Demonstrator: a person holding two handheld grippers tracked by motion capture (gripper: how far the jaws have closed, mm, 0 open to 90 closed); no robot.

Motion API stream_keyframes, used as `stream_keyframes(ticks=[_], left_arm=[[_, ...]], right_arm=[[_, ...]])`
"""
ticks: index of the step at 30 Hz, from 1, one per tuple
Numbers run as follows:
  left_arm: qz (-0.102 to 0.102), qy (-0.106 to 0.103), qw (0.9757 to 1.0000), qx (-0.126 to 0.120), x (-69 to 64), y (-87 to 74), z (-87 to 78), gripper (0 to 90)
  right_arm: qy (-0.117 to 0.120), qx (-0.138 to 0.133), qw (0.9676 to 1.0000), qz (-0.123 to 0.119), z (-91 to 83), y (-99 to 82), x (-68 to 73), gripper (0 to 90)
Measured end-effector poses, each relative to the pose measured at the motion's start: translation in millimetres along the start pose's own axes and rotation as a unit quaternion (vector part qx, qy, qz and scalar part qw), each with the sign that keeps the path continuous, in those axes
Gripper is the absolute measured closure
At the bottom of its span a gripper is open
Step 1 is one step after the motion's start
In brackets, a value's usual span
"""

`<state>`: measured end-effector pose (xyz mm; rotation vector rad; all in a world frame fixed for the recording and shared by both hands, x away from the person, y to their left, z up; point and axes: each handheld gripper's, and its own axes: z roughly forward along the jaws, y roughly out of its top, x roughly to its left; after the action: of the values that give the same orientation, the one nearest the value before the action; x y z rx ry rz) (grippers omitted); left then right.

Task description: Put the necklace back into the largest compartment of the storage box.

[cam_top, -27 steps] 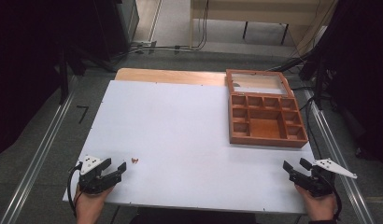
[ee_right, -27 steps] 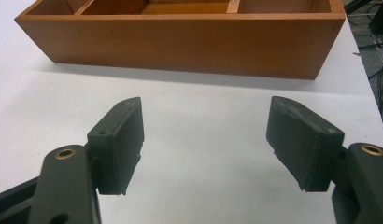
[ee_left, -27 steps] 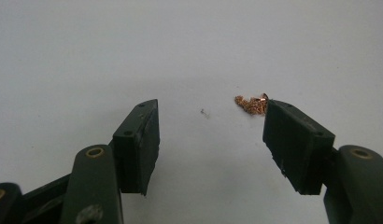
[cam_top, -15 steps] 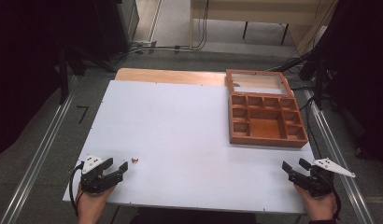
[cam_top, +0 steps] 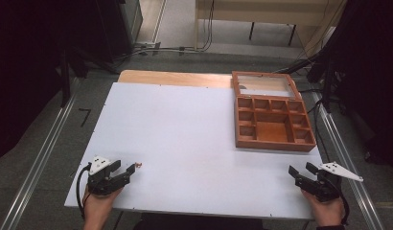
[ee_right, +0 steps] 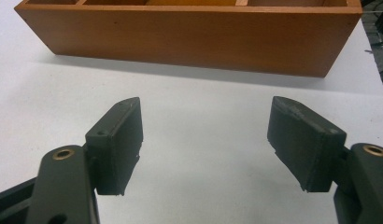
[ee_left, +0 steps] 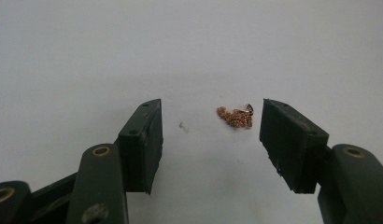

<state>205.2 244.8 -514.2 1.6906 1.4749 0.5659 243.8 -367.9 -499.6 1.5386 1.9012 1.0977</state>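
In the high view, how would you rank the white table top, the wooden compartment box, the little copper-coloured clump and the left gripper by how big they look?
1. White table top
2. Wooden compartment box
3. Left gripper
4. Small copper-coloured clump, a mere speck

The left gripper lies nearer the camera than the box, yet looks clearly smaller.

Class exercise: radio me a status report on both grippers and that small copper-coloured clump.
Left gripper open, clump on the table just ahead of its jaws, untouched. Right gripper open, empty, facing the wooden box. Nothing in the way.
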Motion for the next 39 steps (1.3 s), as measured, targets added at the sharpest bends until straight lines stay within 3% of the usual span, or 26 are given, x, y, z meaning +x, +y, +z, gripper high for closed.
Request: stream_keyframes(ticks=[15, 29, 39], left_arm=[[0.006, -0.005, 0.9999, 0.009, -2.5, 3.4, 10.0, 46.5], [0.013, -0.023, 0.9994, 0.022, -5.7, 8.2, 20.4, 63.5], [0.019, -0.020, 0.9992, 0.030, -6.6, 9.3, 22.7, 78.5]], right_arm=[[0.001, 0.002, 1.0000, 0.000, 1.2, 0.4, 0.1, 25.0], [0.003, 0.004, 1.0000, 0.003, 1.0, 0.5, -0.3, 25.0], [0.004, 0.004, 1.0000, 0.001, 1.0, 0.7, -0.6, 25.0]])
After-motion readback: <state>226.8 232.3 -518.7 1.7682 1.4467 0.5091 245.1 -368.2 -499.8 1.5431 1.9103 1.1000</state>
